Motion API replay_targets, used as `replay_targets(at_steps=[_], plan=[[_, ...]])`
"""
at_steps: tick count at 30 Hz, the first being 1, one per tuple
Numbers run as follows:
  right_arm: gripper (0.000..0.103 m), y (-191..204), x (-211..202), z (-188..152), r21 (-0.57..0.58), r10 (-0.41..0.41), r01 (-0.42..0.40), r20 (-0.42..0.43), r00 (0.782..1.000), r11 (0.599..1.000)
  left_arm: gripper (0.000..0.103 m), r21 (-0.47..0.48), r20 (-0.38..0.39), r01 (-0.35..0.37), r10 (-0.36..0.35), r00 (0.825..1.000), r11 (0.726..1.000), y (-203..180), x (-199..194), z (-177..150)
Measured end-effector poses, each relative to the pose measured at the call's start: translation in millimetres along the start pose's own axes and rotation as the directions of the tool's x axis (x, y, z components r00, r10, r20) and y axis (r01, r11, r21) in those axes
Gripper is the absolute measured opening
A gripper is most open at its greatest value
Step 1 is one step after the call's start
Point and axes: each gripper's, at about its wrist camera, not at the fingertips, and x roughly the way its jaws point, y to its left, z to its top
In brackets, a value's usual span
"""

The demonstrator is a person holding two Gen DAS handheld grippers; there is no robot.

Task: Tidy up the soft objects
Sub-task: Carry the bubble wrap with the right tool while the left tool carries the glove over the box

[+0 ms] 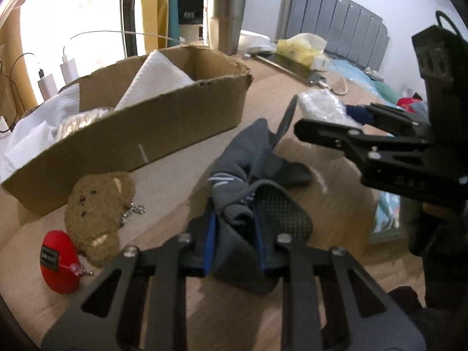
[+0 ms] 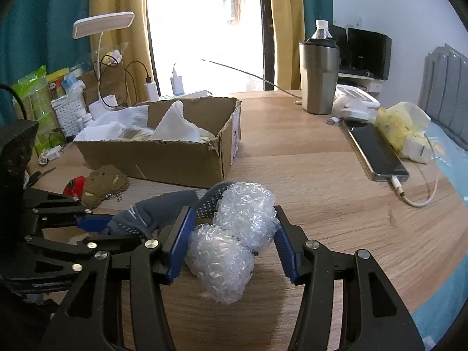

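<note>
The left gripper [image 1: 235, 228] is clenched on a grey sock [image 1: 242, 158] that lies crumpled on the wooden table [image 2: 307, 152], just in front of the cardboard box [image 2: 163, 152]; its blue pads pinch a bunched fold near one end, while the rest trails away on the wood. The right gripper [image 2: 231, 242] straddles a wad of bubble wrap [image 2: 234, 239] beside the sock; the wad fills the gap, yet whether the pads truly squeeze it I cannot tell.

Risks, as I judge them: the pinch is shallow, so the sock could slide free when lifted; its loose tail could drag against the bubble wrap — the two lie touching; the springy wrap may pop out of a light hold; a brown plush toy [image 1: 99, 216] and a red keychain [image 1: 60, 266] sit close enough to be swept aside.

Writing: faint embossed letters on the right gripper's frame and a small black tag on the red keychain — both too blurred to read.
</note>
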Motion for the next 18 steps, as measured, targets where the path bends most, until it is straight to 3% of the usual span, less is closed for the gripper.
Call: replay_targets(at_steps=[18], plan=[[0.056,15.5,0.2,18.9,-0.048,-0.052,0.053,0.011,0.999,0.997,0.022,-0.091,0.102,0.001,0.008,0.995,0.996,38.6,-53.6,-7.5]])
